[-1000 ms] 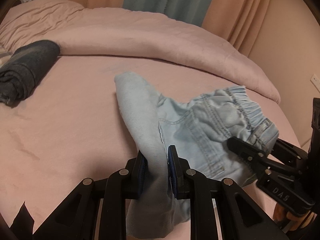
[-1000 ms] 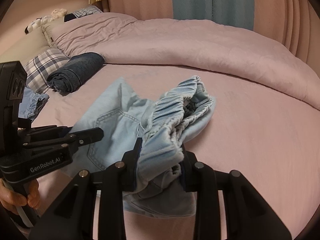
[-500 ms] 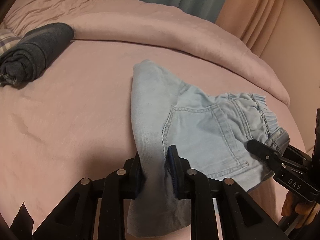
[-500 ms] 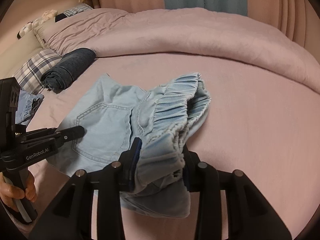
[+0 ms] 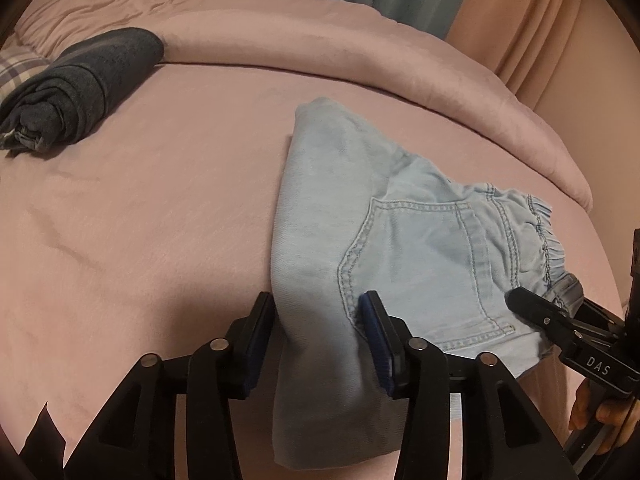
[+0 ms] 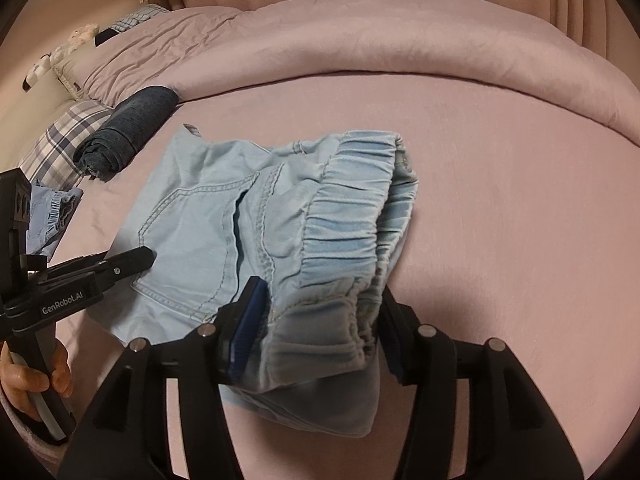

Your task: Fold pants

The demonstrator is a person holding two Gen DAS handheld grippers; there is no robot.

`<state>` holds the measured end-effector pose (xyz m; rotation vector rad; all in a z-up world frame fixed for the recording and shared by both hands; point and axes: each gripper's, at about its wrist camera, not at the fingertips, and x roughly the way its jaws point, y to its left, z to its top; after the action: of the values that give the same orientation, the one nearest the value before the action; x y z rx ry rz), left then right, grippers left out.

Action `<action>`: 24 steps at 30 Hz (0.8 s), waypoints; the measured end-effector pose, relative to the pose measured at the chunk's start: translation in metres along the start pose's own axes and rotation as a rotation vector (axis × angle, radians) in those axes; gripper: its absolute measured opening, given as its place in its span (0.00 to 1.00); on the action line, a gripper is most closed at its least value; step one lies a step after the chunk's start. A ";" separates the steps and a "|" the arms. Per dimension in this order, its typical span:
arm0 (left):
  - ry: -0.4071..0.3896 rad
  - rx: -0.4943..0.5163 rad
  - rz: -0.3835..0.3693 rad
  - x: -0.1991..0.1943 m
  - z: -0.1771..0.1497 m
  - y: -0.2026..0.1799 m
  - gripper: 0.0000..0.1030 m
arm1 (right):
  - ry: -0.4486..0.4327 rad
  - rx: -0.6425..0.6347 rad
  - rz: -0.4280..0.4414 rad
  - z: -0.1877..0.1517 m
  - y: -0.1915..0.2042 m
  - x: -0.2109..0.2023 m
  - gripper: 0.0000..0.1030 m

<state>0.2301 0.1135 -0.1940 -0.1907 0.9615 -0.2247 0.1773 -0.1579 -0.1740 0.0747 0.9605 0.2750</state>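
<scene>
Leftmost, well apart from the work: a dark rolled garment (image 5: 80, 80) on the pink bed (image 5: 160, 240), beside a plaid pillow (image 6: 60, 136) and under the edge of the bunched duvet (image 5: 320, 40). Nearer the left hand, a second pale blue garment (image 6: 48, 216), untouched.

Next, the left claw (image 5: 316, 300), low at the near edge of the bed. Jaws fairly wide, the thick folded leg end of the pants (image 5: 400, 240) filling the gap and touching both blue pads. Whether pinched or merely bracketed: impossible to tell.

Then the pants themselves, light denim, lying flat on the bed between the two claws, already folded down to a short bundle. Back pocket facing up. Long axis running left to right, from the folded leg edge at the left claw to the gathered elastic waistband at the right. Bulk of the cloth lying forward of both claws, with a little draped back under each.

Rightmost, the right claw (image 6: 320, 288), straddling the waistband end. Jaws likewise fairly wide, gathered cloth bunched between them, close against the left pad and less clearly against the right. Grip again not readable.

Judging by this layout: each end equally close to its own claw, so neither favoured. Probably a laying-down step, nearly done. For a further fold, one end to be carried over the other along that left-to-right axis.
</scene>
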 end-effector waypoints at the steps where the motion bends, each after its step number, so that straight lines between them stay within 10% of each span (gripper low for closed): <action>1: 0.002 0.001 0.004 0.000 -0.001 0.000 0.49 | 0.000 0.002 0.000 0.000 0.000 0.000 0.53; 13: 0.023 0.004 0.150 0.004 -0.001 0.008 0.99 | 0.009 0.029 -0.060 0.000 -0.010 -0.001 0.77; 24: -0.113 0.073 0.218 -0.045 -0.012 -0.001 0.99 | -0.097 -0.047 -0.167 0.001 -0.006 -0.038 0.79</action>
<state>0.1954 0.1241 -0.1646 -0.0299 0.8527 -0.0477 0.1585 -0.1737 -0.1441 -0.0347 0.8576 0.1386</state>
